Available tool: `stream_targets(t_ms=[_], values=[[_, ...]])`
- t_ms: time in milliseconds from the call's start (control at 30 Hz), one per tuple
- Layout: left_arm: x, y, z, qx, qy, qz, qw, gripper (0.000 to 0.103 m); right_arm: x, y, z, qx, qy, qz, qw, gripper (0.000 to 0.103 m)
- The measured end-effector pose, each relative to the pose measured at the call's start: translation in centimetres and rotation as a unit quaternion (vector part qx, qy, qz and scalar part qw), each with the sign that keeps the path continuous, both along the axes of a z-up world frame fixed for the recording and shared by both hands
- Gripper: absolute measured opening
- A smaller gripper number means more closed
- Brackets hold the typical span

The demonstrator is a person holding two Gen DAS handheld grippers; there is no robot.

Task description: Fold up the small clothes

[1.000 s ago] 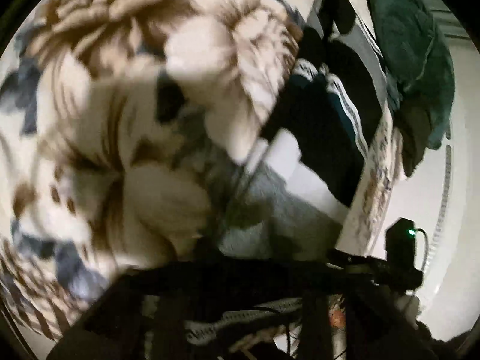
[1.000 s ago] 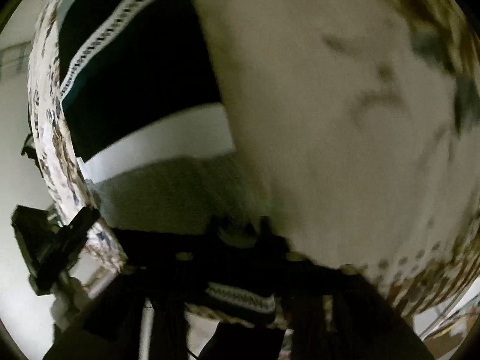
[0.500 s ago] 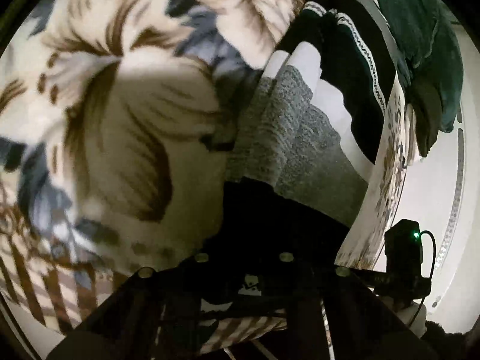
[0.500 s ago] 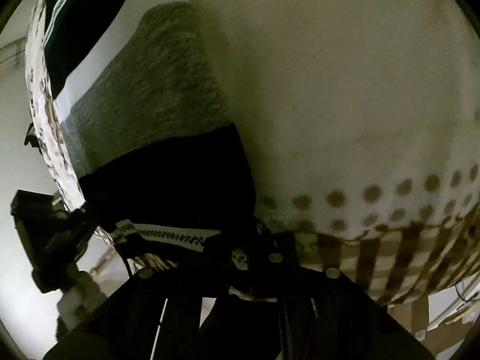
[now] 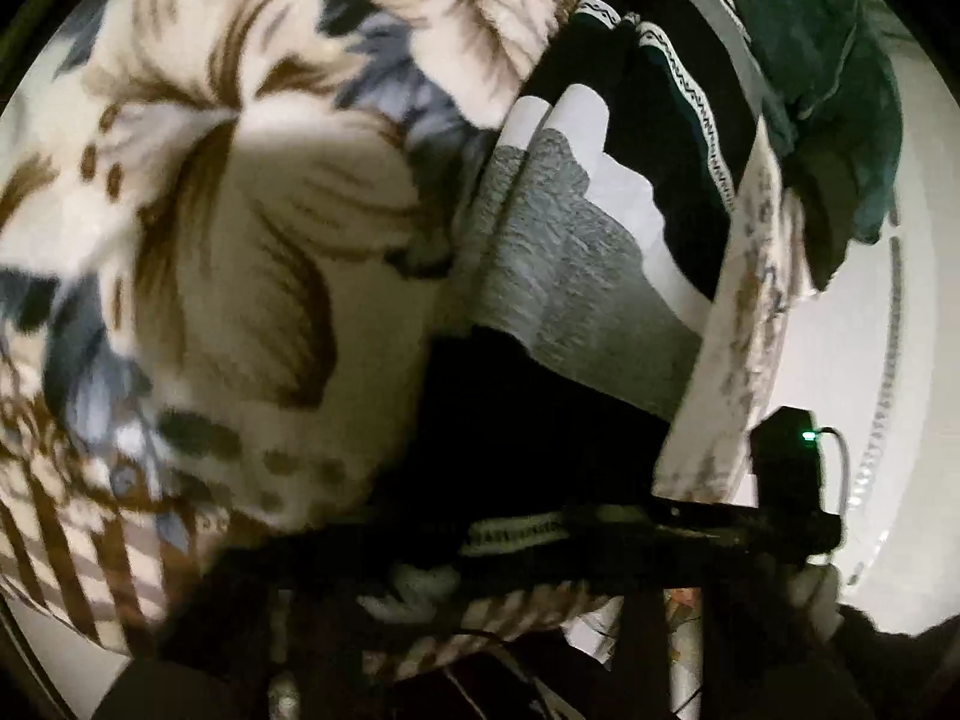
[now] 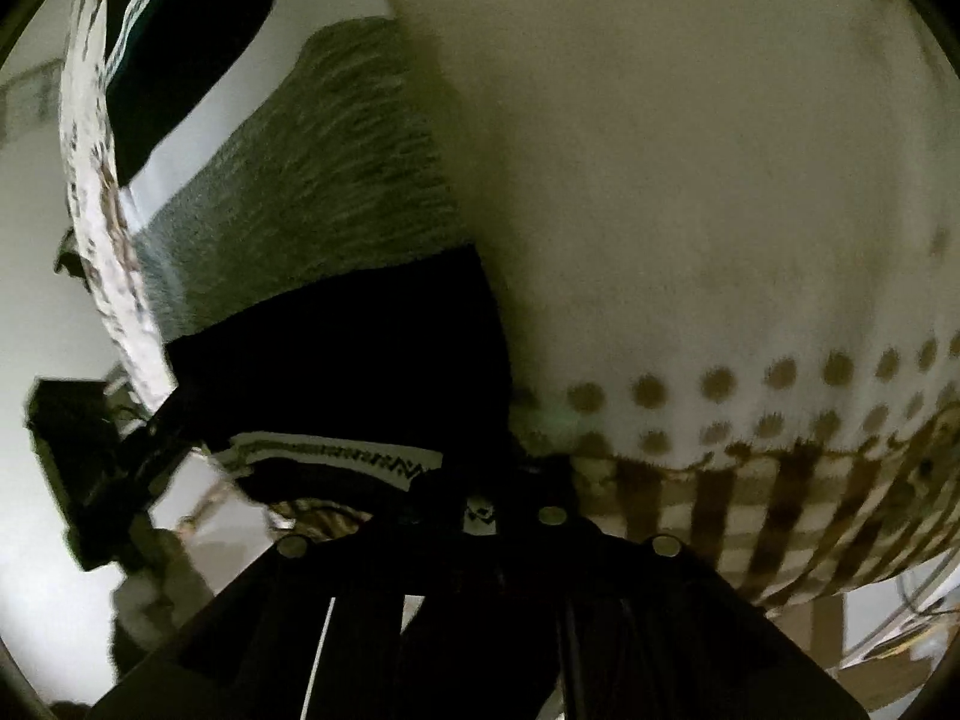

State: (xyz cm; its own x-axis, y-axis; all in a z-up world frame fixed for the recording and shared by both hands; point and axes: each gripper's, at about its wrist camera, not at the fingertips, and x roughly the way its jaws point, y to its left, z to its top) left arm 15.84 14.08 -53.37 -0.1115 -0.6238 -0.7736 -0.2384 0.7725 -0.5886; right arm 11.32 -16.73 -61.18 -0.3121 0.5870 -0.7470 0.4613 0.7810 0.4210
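A small knitted garment (image 5: 558, 276) in bands of black, grey and white, with a white zigzag trim, lies stretched out flat on the flower-patterned blanket (image 5: 228, 228). It runs along the blanket's right-hand edge, its black trimmed end nearest the cameras.

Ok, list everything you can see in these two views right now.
striped garment: one, black, white and grey bands, lying on the blanket, centre
blanket: one, cream with brown and blue-grey flowers, under the garment
cloth heap: one, dark green, upper right of left view
black box: one, green light lit, right of left view
hand: one, pale, lower right of left view
left gripper: one, black, jaws just been opening, garment hem beside them
right gripper: one, black, jaws just opened slightly, pads pinching garment hem
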Motion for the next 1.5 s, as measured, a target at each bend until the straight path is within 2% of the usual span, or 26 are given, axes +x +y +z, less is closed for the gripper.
stream_targets(t_ms=[33,100,200,233,433,533,600,633,700,733,767,867,967,1100,1267,1500], values=[[-0.3,0.6,-0.3,-0.003,0.006,0.008,0.9999,0.079,-0.1,-0.4,-0.1,0.005,0.001,-0.010,1.000,0.027],[-0.8,1.4,-1.1,-0.008,0.020,0.021,0.9995,0.080,-0.3,-1.0,-0.2,0.006,0.000,-0.024,1.000,0.049],[-1.3,1.4,-2.4,-0.008,0.036,0.027,0.9990,0.080,-0.2,-1.4,-0.3,0.021,-0.003,-0.037,0.999,0.053],[-1.3,1.1,-2.9,-0.009,0.038,0.021,0.9990,0.080,-0.2,-1.0,-0.5,0.026,-0.006,-0.034,0.999,0.059],[-0.7,-1.7,-3.8,0.005,0.027,-0.040,0.9988,0.086,-0.2,0.9,-3.3,0.076,0.007,-0.020,0.997,0.063],[-0.9,-2.1,-3.4,0.011,0.014,-0.053,0.9984,0.086,-0.5,1.3,-3.7,0.093,0.008,-0.055,0.994,0.066],[-1.3,-2.2,-2.8,0.009,0.004,-0.054,0.9985,0.082,-0.7,1.4,-3.2,0.098,-0.002,-0.062,0.993,0.063],[-1.5,-2.2,-2.4,0.008,-0.001,-0.055,0.9985,0.075,-0.7,0.4,-3.0,0.103,-0.005,-0.061,0.993,0.048],[-1.7,-2.3,-2.3,0.012,0.004,-0.055,0.9984,0.034,-1.0,0.7,-2.6,0.104,-0.007,-0.056,0.993,0.023],[-1.7,-2.4,-2.4,0.000,0.012,-0.048,0.9988,0.024,-1.1,0.6,-2.5,0.111,-0.007,-0.068,0.991,0.018],[-1.7,-2.3,-2.4,-0.011,0.018,-0.039,0.9990,0.020,-1.1,0.2,-2.4,0.112,-0.007,-0.076,0.991,0.016],[-1.6,-1.9,-1.6,-0.029,0.026,-0.022,0.9990,0.016,-0.6,-0.3,-0.6,0.114,-0.022,-0.077,0.990,0.014],[-1.3,-1.1,-0.3,-0.065,0.030,0.007,0.9974,0.013,0.6,-1.1,2.0,0.123,-0.051,-0.073,0.988,0.013],[0.8,-1.0,2.2,-0.105,0.010,0.043,0.9935,0.013,3.1,-2.0,5.7,0.130,-0.098,-0.077,0.984,0.013],[7.2,-1.6,5.1,-0.151,-0.048,0.084,0.9837,0.013,9.1,-5.1,9.9,0.124,-0.173,-0.090,0.973,0.013],[20.9,-5.9,6.4,-0.158,-0.133,0.070,0.9759,0.013,21.3,-9.8,12.9,0.080,-0.272,-0.100,0.954,0.013]])
